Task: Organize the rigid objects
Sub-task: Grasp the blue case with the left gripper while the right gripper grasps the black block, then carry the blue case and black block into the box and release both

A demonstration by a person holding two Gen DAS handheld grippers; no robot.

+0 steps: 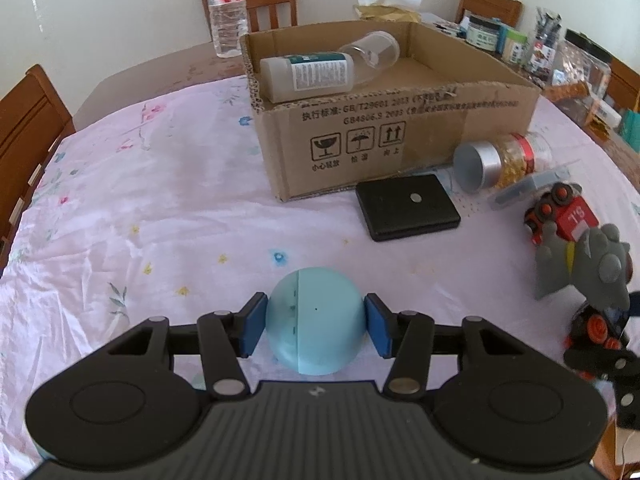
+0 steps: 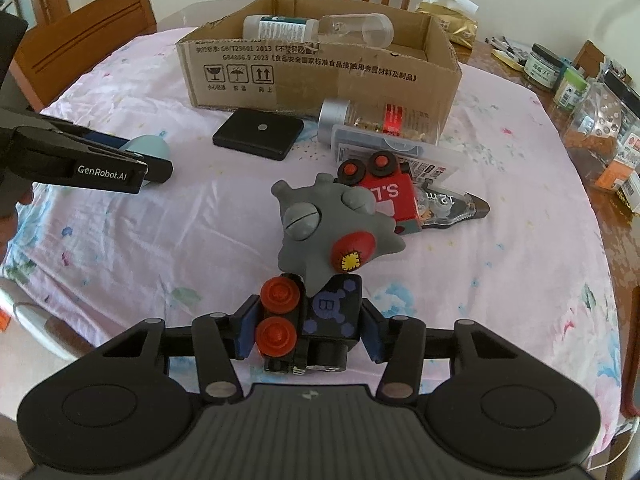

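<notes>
My left gripper is shut on a light blue egg-shaped object just above the pink tablecloth; it also shows in the right wrist view. My right gripper is shut on a black toy car with red wheels and a grey spiky figure on top. The open cardboard box stands ahead and holds a white bottle and a clear cup. A black flat case, a silver-capped jar and a red toy car lie on the cloth.
A water bottle stands behind the box. Jars and packets crowd the table's far right. Wooden chairs surround the table. A clear flat case and a correction tape dispenser lie by the red car.
</notes>
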